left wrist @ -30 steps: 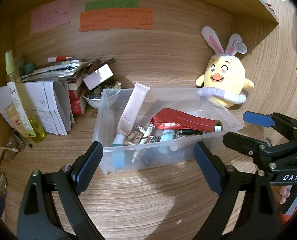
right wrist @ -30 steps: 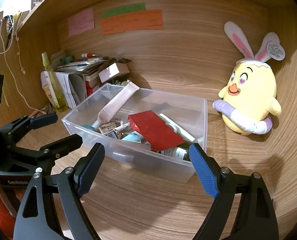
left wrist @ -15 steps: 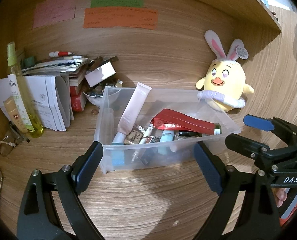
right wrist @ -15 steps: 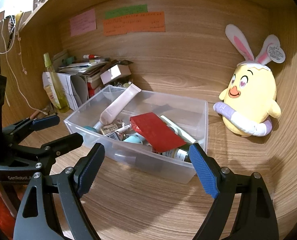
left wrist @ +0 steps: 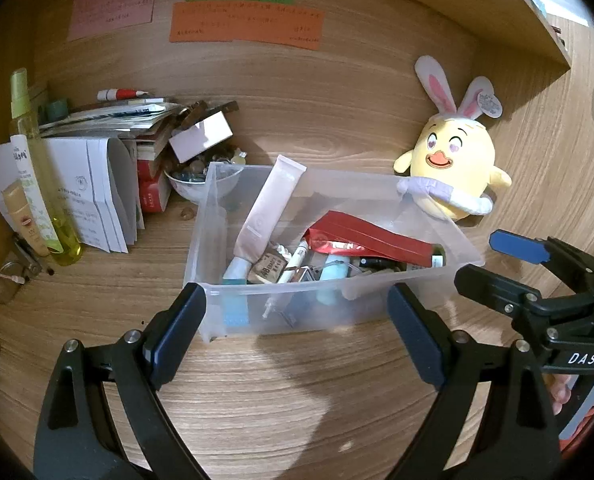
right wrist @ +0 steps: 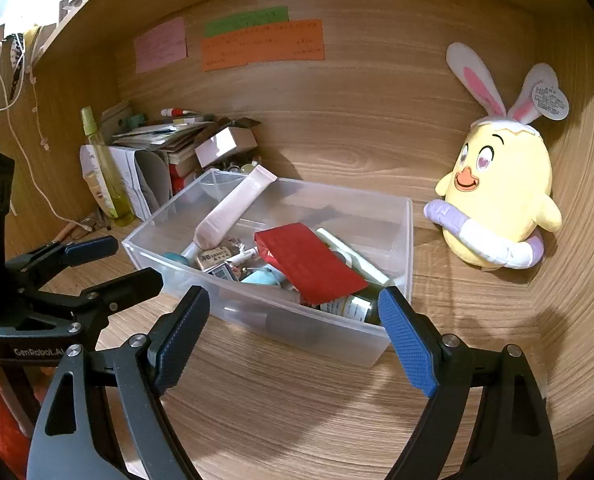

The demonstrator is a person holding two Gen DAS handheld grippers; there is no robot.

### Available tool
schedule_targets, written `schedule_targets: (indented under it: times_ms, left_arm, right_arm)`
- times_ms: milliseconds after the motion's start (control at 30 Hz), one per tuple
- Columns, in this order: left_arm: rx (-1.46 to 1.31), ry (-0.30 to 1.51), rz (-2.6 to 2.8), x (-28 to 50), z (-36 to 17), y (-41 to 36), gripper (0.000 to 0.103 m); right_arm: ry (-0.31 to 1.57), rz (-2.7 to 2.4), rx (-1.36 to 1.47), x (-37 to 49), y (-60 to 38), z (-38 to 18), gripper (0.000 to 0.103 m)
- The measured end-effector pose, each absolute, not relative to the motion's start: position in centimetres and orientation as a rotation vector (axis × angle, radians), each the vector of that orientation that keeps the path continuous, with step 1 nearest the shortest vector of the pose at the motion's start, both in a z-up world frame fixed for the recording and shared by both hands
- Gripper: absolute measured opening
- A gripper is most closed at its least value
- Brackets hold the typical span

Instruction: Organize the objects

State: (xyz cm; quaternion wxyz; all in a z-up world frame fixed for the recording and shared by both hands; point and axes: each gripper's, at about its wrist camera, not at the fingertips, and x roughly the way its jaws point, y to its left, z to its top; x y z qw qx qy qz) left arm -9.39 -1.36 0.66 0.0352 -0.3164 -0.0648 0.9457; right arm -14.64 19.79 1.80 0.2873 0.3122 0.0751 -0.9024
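A: Where is the task's thing?

B: The clear bin (left wrist: 329, 304) sits at my twelve o'clock on the desk (left wrist: 257, 400), loaded with a pink tube (left wrist: 263, 216) and red packet (left wrist: 369, 238).

A: Tongs?

B: Left gripper (left wrist: 297, 332) and right gripper (right wrist: 293, 332): both spread apart, empty. I judge sorting barely begun; clutter lies at ten o'clock.
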Motion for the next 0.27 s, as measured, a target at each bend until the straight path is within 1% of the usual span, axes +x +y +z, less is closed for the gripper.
schedule_targets:
  times_ms: [267]
  left_arm:
    - [-0.963, -0.19, 2.89, -9.32, 0.71, -1.1, 0.093]
  right_arm:
    - [0.199, -2.406, 0.845, -14.81, 19.66, 1.53, 0.085]
